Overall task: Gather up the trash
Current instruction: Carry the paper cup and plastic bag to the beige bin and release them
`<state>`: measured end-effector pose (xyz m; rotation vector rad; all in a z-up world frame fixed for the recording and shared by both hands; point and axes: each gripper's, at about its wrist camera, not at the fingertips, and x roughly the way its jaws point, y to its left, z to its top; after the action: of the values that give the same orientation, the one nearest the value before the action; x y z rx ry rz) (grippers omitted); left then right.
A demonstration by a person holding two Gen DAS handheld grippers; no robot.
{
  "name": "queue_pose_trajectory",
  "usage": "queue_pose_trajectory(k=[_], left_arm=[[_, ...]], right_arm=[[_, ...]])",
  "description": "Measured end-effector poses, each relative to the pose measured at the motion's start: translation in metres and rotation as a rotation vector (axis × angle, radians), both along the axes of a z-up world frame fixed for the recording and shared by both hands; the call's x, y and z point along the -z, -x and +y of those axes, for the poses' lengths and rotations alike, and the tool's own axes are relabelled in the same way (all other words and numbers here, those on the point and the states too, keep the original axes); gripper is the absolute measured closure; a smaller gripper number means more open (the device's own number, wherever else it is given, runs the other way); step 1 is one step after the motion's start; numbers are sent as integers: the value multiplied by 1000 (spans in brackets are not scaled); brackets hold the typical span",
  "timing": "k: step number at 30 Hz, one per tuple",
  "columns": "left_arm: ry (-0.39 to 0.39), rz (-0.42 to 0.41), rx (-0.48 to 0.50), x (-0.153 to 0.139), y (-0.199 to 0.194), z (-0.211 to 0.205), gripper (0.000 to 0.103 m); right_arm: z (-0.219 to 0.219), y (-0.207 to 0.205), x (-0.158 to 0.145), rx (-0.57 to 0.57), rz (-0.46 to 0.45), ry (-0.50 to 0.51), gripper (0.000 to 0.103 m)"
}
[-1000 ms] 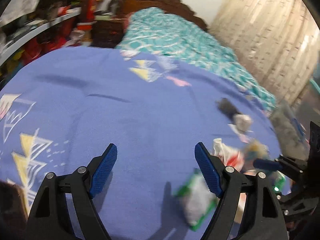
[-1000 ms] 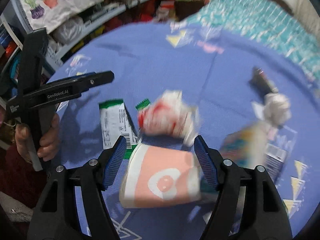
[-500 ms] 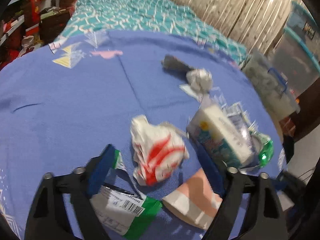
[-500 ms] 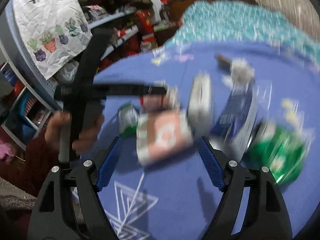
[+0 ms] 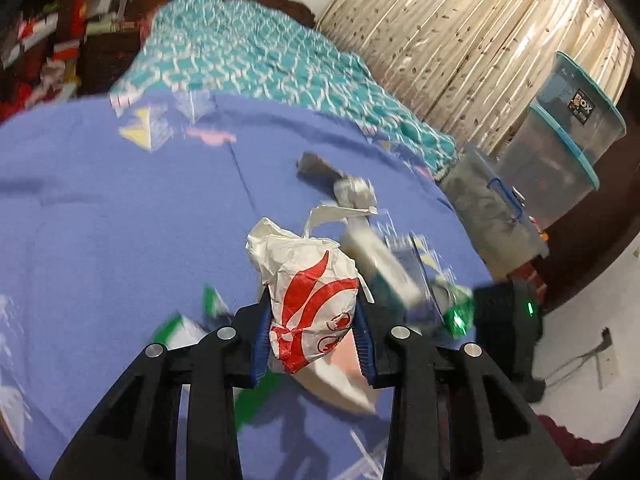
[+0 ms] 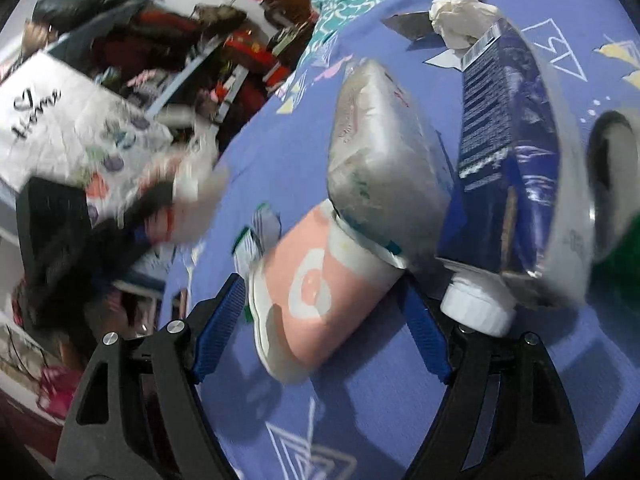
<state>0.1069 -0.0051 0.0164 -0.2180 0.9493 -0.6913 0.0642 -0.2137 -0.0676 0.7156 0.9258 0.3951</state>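
My left gripper [image 5: 312,336] is shut on a crumpled white paper bag with red print [image 5: 308,284] and holds it above the blue bedspread [image 5: 120,216]. The bag and left gripper show blurred at the left of the right wrist view [image 6: 176,200]. My right gripper [image 6: 320,320] is open around a pink paper cup [image 6: 316,296] lying on its side. Beside the cup lie a grey-white pouch [image 6: 380,152], a dark blue tube with a white cap [image 6: 504,152] and a crumpled white tissue [image 6: 460,16].
A green-and-white wrapper [image 5: 180,328] and shiny green wrapper [image 5: 456,312] lie on the bedspread. A teal patterned quilt [image 5: 248,56] lies beyond. Clear storage boxes [image 5: 560,128] stand at the right by a curtain. Cluttered shelves [image 6: 160,60] stand left of the bed.
My left gripper has closed on the red-printed paper bag and lifted it. My right gripper has moved in low around the pink cup, tilting its view.
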Motion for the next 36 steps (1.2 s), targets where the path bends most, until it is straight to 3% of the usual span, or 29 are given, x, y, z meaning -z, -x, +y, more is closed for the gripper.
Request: queue_pose_trajectory(k=[1, 4, 10, 16, 21, 27, 36], left_arm=[[-5, 15, 2, 5, 1, -1, 70], [-44, 68, 0, 25, 5, -6, 70], [-12, 70, 44, 24, 22, -7, 70], [2, 37, 78, 10, 50, -4, 70], [21, 75, 159, 15, 69, -26, 70], [-38, 76, 345, 25, 96, -97, 70], [-163, 99, 529, 42, 114, -208, 70]], right_arm=[[1, -3, 1, 1, -3, 7, 29], [11, -8, 5, -10, 18, 38, 57], [5, 12, -2, -35, 21, 36, 69], [-9, 69, -19, -38, -41, 112, 70], [-41, 108, -27, 33, -59, 98, 71], [-87, 152, -34, 155, -95, 83, 72], [-189, 229, -12, 414, -94, 47, 72]])
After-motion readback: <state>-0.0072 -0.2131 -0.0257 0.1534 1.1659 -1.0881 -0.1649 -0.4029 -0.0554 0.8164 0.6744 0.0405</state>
